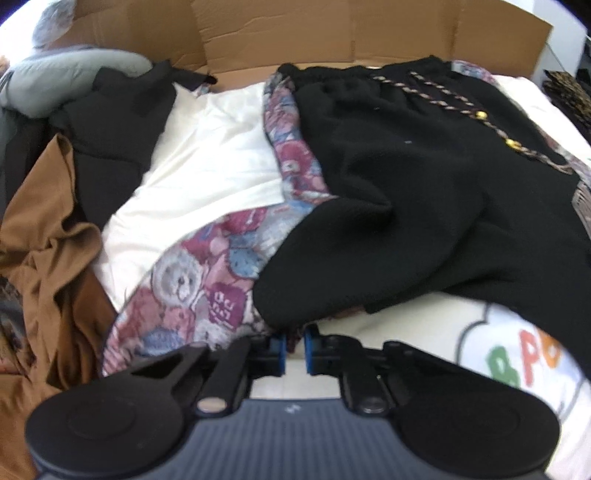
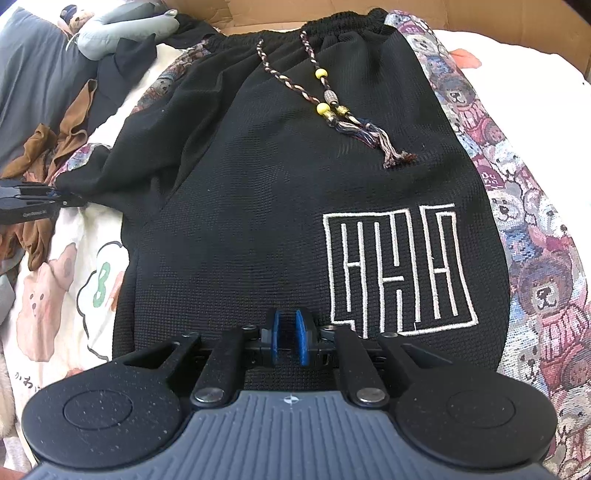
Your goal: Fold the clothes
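The black shorts (image 2: 258, 206) lie spread flat on a cartoon-print sheet (image 2: 55, 295), waistband toward the cardboard (image 1: 332, 33) at the far side. The left hand-held gripper (image 1: 294, 349) is clamped on a fold of the hem at the shorts' left leg. The right hand-held gripper (image 2: 290, 341) rests over the near hem; its pads (image 2: 302, 343) stand slightly apart, and a grip on the cloth cannot be confirmed. A brown garment (image 1: 48, 236) lies bunched to the left.

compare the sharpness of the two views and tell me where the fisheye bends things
Left wrist view: soft with motion blur, the black knit shorts and the brown cardboard wall smeared, edges curving at the corners. Right wrist view: sharp, the knit weave and white embroidered maze-like logo crisp, though the logo's lines bow outward. Lighting is even, no glare in either.
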Action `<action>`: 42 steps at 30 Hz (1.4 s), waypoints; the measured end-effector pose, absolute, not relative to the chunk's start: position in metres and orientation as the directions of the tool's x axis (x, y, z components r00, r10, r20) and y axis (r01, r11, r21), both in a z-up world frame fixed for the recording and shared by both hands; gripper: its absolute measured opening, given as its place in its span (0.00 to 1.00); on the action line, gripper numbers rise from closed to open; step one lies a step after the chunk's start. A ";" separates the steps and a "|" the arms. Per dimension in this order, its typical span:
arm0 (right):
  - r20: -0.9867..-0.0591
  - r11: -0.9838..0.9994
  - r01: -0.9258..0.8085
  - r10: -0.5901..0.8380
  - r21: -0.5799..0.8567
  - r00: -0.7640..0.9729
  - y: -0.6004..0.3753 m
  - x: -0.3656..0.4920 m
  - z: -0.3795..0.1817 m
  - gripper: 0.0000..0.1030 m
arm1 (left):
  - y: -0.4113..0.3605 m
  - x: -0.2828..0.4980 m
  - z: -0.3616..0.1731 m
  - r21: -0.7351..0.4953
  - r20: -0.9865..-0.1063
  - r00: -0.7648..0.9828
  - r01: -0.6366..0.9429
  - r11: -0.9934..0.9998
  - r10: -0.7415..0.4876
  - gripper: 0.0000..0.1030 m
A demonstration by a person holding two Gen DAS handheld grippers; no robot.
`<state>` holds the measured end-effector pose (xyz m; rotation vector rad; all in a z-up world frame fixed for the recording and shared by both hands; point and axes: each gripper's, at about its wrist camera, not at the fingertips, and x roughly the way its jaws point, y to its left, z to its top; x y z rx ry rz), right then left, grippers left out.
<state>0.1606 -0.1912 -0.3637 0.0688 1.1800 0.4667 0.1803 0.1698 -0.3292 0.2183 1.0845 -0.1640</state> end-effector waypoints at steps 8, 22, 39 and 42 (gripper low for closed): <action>-0.853 0.891 -0.338 0.411 0.303 0.320 -0.185 0.156 -0.347 0.19 | 0.159 0.159 -0.302 -0.020 -0.921 0.361 0.333 0.943 -0.147 0.07; -0.789 0.817 -0.435 0.531 0.379 0.309 -0.170 0.143 -0.322 0.27 | 0.164 0.133 -0.266 -0.229 -0.905 0.304 0.239 0.944 -0.297 0.06; -0.787 0.803 -0.435 0.550 0.408 0.277 -0.165 0.142 -0.326 0.32 | 0.148 0.118 -0.246 -0.472 -0.829 0.206 0.242 0.848 -0.520 0.05; -0.791 0.803 -0.433 0.549 0.409 0.270 -0.165 0.142 -0.328 0.32 | 0.143 0.111 -0.252 -0.505 -0.816 0.184 0.236 0.830 -0.549 0.05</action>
